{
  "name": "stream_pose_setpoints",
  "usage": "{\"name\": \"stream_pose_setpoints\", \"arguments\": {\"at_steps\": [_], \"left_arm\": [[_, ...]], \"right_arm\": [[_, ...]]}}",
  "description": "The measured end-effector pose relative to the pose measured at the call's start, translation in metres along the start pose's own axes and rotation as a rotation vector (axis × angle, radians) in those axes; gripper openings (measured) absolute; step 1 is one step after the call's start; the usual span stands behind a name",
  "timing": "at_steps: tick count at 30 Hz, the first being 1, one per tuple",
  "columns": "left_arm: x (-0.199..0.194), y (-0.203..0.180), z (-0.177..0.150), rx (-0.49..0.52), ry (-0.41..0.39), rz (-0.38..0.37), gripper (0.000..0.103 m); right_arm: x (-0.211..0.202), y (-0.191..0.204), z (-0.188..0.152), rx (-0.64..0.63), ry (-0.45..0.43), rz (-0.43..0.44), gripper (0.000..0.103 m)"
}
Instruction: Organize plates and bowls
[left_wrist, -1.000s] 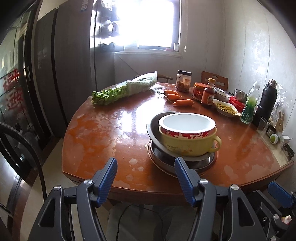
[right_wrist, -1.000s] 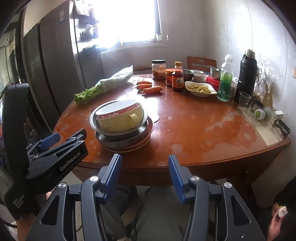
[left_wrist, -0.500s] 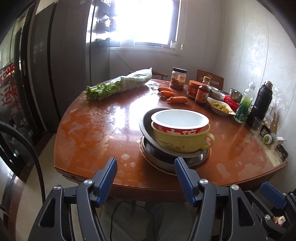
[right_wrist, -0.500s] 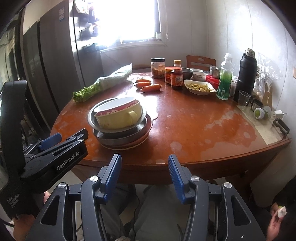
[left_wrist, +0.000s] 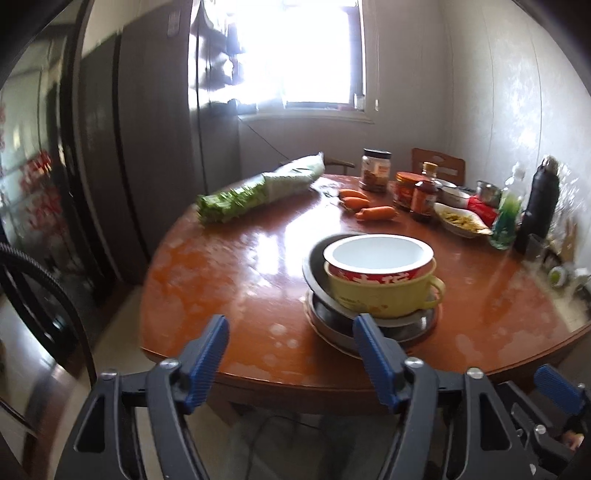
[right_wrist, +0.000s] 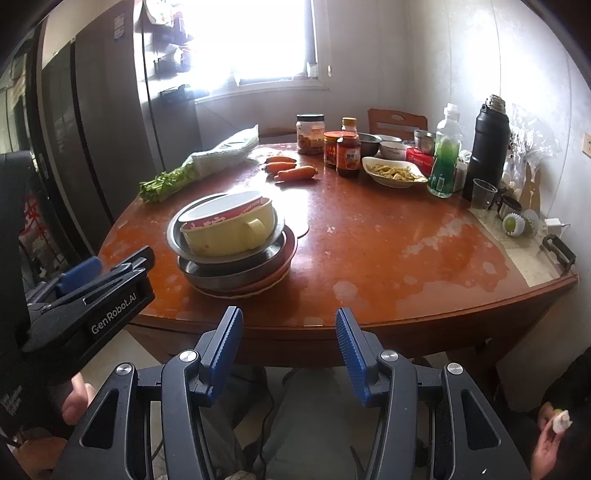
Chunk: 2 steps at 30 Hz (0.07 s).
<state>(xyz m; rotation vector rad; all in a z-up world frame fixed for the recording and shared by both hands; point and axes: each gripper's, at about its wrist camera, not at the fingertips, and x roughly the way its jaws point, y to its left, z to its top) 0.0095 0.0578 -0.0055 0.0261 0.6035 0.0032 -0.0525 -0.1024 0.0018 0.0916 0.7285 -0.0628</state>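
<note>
Change since earlier frame: left tongs (left_wrist: 291, 345) stand wider than a second ago and are opening, nothing between them; stack sits nearer and lower in the left view; right view unchanged.
Surface (right_wrist: 388, 236): round, reddish-brown, worn pale in patches.
Bagged greens (right_wrist: 201, 162): lying at the far left edge of the surface.
Stack of plates (right_wrist: 236, 275): near the front edge, left of centre; metal plates on a reddish plate at the bottom.
Yellow bowl (right_wrist: 236, 232): with handle, standing in the top metal plate, slightly tilted.
Red-and-white bowl (left_wrist: 376, 258): nested inside the yellow bowl.
Black flask (right_wrist: 487, 147): upright at the far right, beside a green bottle (right_wrist: 443, 166).
Dish of food (right_wrist: 393, 171): white, well apart from the stack, among jars and bottles.
Carrots (right_wrist: 290, 168): three, beyond the stack.
Left tongs: short of the stack, touching nothing.
Right tongs (right_wrist: 288, 338): parted, empty, off the front edge of the surface.
</note>
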Motion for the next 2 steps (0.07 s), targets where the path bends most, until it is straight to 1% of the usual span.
{"name": "stream_pose_setpoints", "arguments": {"at_steps": [2], "left_arm": [[-0.0026,-0.0033,-0.0001,0.020,-0.016,0.023,0.075]], "right_arm": [[0.0007,-0.0005,0.0001,-0.001,0.002,0.000,0.054]]}}
